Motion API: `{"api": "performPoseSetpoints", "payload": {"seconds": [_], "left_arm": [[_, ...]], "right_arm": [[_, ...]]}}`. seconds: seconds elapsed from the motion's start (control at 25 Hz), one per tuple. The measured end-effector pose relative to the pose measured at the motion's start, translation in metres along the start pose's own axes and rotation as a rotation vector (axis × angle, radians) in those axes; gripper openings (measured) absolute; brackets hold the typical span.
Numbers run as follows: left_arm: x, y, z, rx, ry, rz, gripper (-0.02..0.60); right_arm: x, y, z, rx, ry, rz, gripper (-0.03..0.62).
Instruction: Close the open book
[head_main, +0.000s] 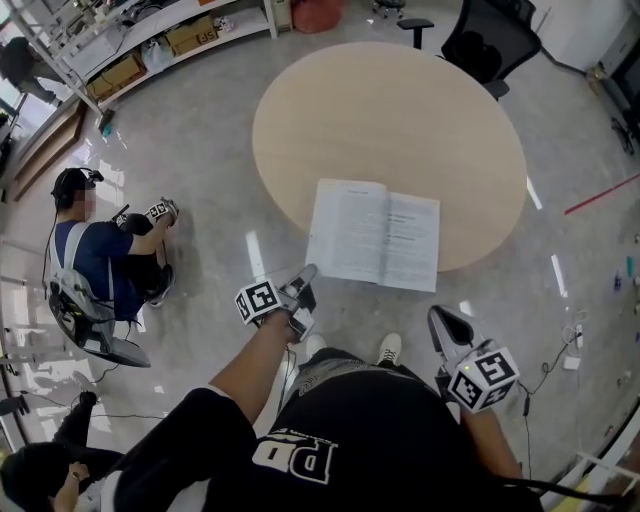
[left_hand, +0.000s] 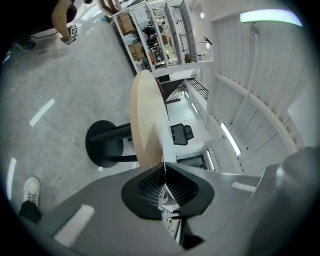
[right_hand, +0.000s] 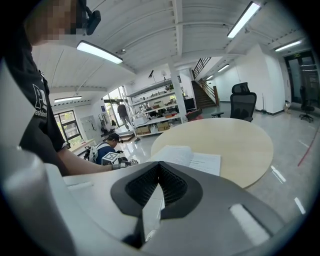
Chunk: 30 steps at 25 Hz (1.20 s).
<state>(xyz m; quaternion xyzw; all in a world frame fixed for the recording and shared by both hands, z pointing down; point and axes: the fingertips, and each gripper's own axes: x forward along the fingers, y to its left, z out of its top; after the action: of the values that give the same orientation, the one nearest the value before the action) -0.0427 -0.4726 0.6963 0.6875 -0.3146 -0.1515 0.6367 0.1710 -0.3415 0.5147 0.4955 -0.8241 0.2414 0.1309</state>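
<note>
While the left gripper (head_main: 306, 276) clenches the white printed open book (head_main: 375, 235) at its 7 o'clock corner (one leaf only?), paper may tear; right gripper (head_main: 442, 322) sits clenched, empty.

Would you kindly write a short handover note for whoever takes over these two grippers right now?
Left gripper: shut at the near left corner of the open book, apparently pinching a thin edge of it.
Right gripper: shut and empty, held back from the table, short of the book's near right corner.
Book: lies open, pages up, at the near edge of the round table.
Done: a grip on the left side seems to be taken.
Left: fold the left half over onto the right half, let go, and check that the book lies shut.
</note>
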Motion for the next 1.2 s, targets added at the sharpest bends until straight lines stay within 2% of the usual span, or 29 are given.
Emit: {"api": "performPoseSetpoints", "payload": {"seconds": [0.12, 0.24, 0.4, 0.56, 0.72, 1.2], "left_arm": [[0.003, -0.025, 0.0, 0.107, 0.014, -0.027, 0.011], [0.004, -0.046, -0.005, 0.168, 0.033, -0.033, 0.011], [0.006, -0.068, -0.015, 0.273, 0.052, -0.006, 0.011], [0.017, -0.096, -0.036, 0.458, 0.094, 0.022, 0.009], [0.042, -0.114, -0.066, 0.659, 0.19, 0.057, 0.009], [0.102, -0.119, -0.127, 0.909, 0.371, 0.12, 0.011]], "right_arm": [[0.0, -0.002, 0.003, -0.005, -0.014, 0.015, 0.009], [-0.002, -0.004, 0.008, 0.006, -0.035, 0.021, 0.009], [-0.01, -0.005, 0.011, 0.01, -0.055, 0.025, 0.009], [-0.024, -0.01, 0.013, 0.011, -0.075, 0.028, 0.009], [-0.035, -0.018, 0.015, 0.007, -0.094, 0.021, 0.009], [-0.067, -0.063, 0.011, 0.022, -0.134, -0.039, 0.009]]}}
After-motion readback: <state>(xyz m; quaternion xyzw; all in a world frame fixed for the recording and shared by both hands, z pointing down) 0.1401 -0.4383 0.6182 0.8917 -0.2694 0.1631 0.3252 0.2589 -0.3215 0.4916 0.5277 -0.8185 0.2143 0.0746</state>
